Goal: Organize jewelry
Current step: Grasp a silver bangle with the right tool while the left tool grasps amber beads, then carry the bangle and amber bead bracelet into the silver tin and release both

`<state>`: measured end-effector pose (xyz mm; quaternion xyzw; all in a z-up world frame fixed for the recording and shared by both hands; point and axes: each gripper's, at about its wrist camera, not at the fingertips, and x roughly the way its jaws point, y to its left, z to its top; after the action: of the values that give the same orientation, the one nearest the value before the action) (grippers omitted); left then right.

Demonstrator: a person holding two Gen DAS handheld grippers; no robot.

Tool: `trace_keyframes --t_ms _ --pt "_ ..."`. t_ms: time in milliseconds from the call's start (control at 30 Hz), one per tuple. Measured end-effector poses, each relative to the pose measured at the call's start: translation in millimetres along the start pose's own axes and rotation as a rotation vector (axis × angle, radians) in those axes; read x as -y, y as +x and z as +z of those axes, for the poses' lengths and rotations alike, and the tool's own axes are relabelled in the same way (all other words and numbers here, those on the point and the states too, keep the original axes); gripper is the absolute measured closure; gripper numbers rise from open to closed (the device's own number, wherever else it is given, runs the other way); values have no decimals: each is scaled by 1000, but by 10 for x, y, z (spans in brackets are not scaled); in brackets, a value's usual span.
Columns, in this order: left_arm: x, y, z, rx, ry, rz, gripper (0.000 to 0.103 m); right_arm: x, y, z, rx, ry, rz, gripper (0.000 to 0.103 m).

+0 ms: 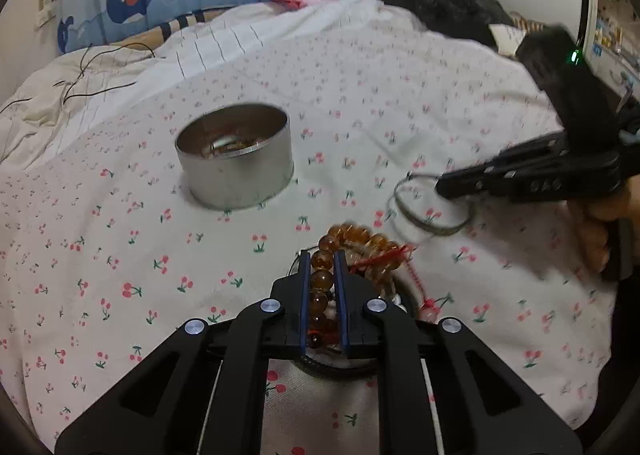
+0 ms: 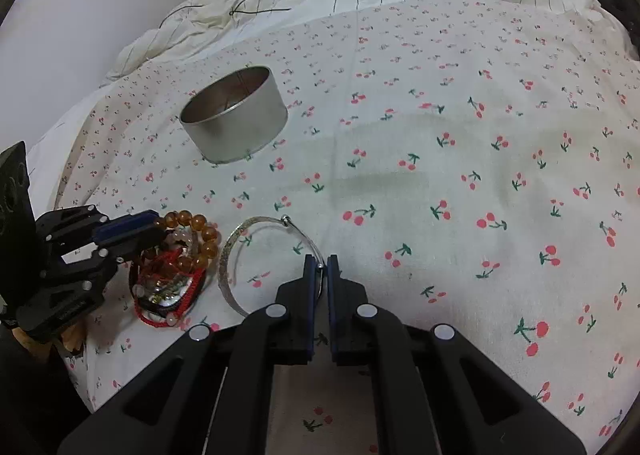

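The left gripper (image 1: 323, 255) pinches the amber beads (image 1: 320, 279); the right gripper (image 2: 320, 260) is nearly closed on the bangle (image 2: 240, 255), near the tin (image 2: 236, 115).

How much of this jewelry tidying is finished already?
Just begun, it seems. The round tin already holds something shiny, too blurred to name. In hand: the left gripper is shut on the amber bead bracelet, and the right gripper pinches the silver bangle. Left: both pieces, plus the red cord tangle, still lie on the bedsheet.
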<state>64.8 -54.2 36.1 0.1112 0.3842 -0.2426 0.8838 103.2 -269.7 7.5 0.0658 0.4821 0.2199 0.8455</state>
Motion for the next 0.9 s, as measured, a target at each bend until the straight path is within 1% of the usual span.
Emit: trace_keyframes --t_ms 67,233,333,500,667,733,900 --pt "-54 -101 42 28 -33 -40 93 20 -43 16 20 23 33 97" --pt "-267 -398 121 111 -148 -174 93 60 -148 51 68 74 113 97" --pt "-332 -505 163 145 -188 -214 93 63 -213 77 99 95 161 97" --pt "-364 -646 236 185 -214 -225 93 -4 -334 130 155 92 210 97" --pt "-390 -670 265 186 -224 -217 93 -91 -327 166 160 74 229 97" --pt "-382 -673 287 182 -221 -213 93 -150 -326 190 165 50 214 97" --pt "-351 -724 416 192 -201 -195 93 -275 -312 274 181 -8 144 97"
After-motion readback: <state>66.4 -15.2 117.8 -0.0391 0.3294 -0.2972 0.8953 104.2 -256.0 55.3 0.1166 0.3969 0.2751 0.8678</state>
